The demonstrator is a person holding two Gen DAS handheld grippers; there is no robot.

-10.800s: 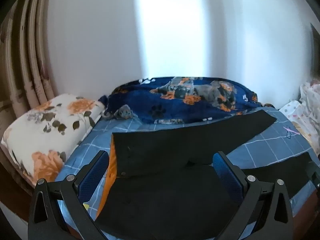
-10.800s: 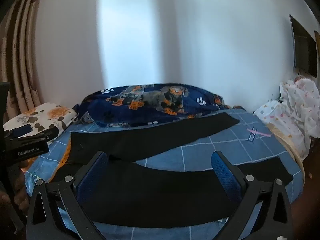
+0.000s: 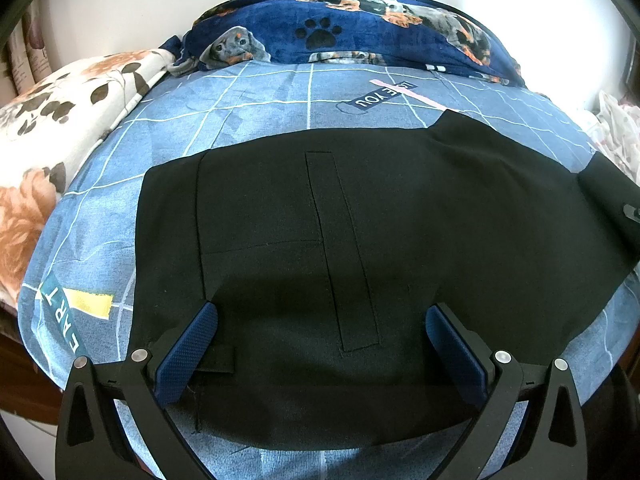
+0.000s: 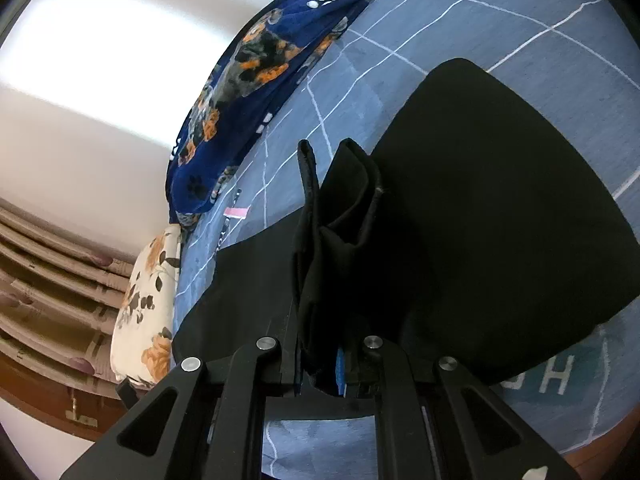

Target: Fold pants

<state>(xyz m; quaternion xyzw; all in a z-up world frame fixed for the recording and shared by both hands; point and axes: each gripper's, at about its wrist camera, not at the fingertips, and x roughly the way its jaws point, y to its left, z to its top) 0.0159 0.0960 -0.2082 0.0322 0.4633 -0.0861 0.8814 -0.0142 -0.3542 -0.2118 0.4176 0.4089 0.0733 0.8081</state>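
Now the blue checked bed sheet (image 3: pixel 256 120) carries the black pants (image 3: pixel 360 220) spread flat across it, my right gripper (image 4: pixel 320 364) clenched on a bunched fold of their fabric while my left gripper (image 3: pixel 320 344) hangs spread wide above them, grasping nothing.

Occlusion: right gripper (image 4: pixel 320 364) pads buried in bunched pants (image 4: pixel 480 208) cloth | pants' right end cut off by left-wrist frame edge | bed (image 3: pixel 256 120) sheet under pants hidden | pillow (image 3: pixel 60 128) cropped at left edge | sheet lettering only partly legible
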